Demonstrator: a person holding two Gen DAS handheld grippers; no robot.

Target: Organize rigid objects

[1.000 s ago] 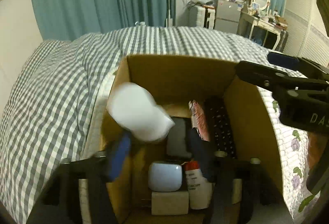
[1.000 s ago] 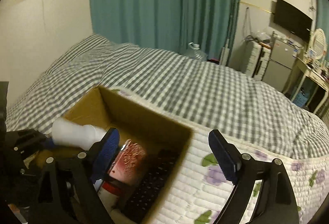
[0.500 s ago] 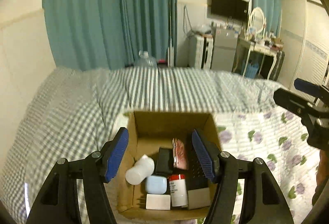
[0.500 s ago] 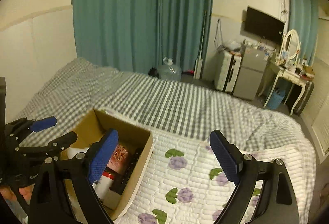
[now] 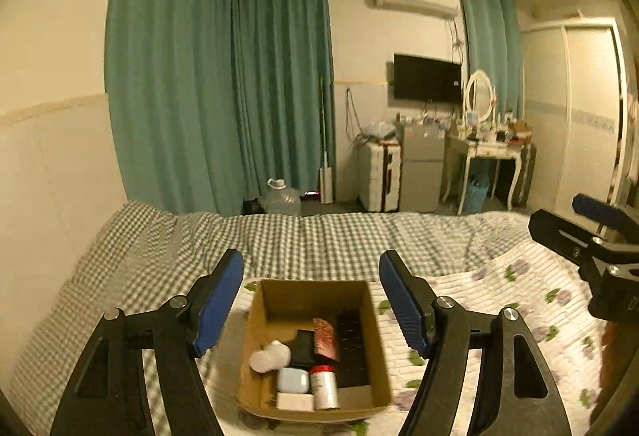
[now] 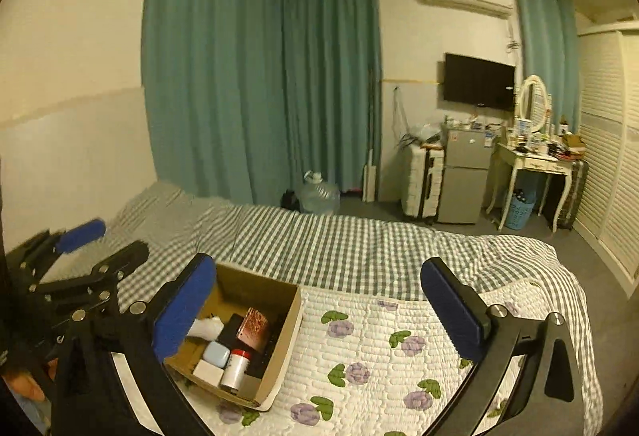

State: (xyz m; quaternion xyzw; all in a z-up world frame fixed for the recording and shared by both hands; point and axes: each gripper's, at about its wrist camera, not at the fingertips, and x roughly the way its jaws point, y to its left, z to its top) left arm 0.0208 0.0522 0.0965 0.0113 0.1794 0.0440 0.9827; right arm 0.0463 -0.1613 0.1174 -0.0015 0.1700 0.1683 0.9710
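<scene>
A cardboard box [image 5: 311, 296] sits on the bed, also seen in the right wrist view [image 6: 287, 320]. Inside lie a white bottle [image 5: 269, 356], a light blue case [image 5: 293, 380], a white block [image 5: 295, 402], a red-capped white can [image 5: 324, 388], a black remote [image 5: 351, 348], a pink patterned item [image 5: 325, 336] and a black box [image 5: 303, 348]. My left gripper [image 5: 311, 300] is open and empty, held well above the box. My right gripper [image 6: 315, 308] is open and empty, above the quilt to the box's right.
The bed has a grey checked cover [image 5: 319, 240] and a white flowered quilt [image 6: 379, 348]. Teal curtains [image 5: 223, 84], a water jug [image 5: 279, 200], a suitcase [image 5: 377, 176], a small fridge [image 5: 421, 172] and a dressing table [image 5: 487, 152] stand beyond the bed.
My left gripper let go of the white bottle, which now lies in the box. Both grippers rose and pulled back, away from the box.
</scene>
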